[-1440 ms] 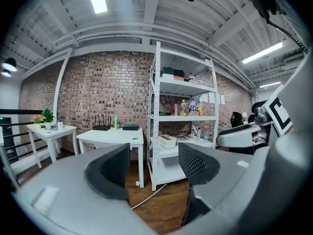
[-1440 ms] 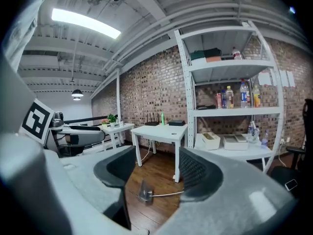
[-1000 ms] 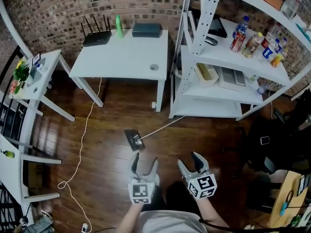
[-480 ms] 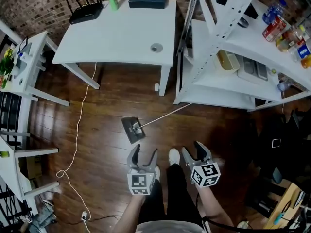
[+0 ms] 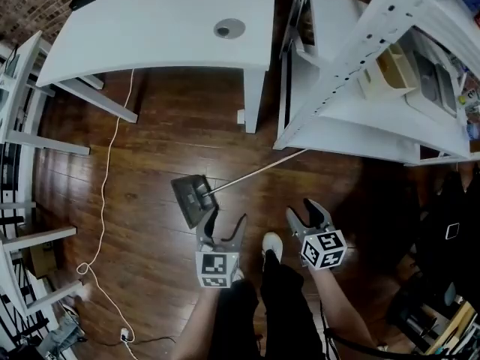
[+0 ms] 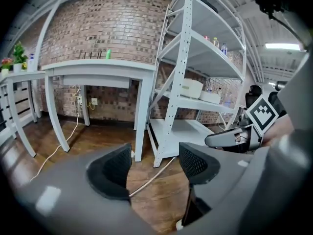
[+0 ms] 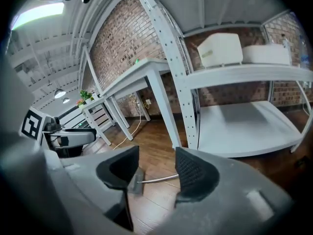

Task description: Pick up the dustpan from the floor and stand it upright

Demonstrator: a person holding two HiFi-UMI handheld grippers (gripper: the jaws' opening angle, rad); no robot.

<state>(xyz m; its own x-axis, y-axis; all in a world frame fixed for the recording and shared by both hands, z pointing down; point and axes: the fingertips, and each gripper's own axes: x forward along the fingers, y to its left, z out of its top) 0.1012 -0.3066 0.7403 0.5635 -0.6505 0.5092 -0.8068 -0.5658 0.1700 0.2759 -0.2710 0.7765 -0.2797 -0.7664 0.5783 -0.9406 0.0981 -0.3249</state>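
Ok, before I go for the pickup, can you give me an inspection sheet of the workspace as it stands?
Surface: dark wooden floor, planks bare around the work spot.
Job's things: dustpan lies flat on the floor, not upright; its long handle runs toward the shelving.
Clutter: beige bin on a shelf.
Grippers: left gripper close beside the dustpan, jaws apart, holding nothing; right gripper jaws apart, holding nothing.
Cables: white cable trails from the table across the floor, left of the dustpan.
Surroundings: white table, white shelving, brick wall behind; the person's shoe between the grippers.
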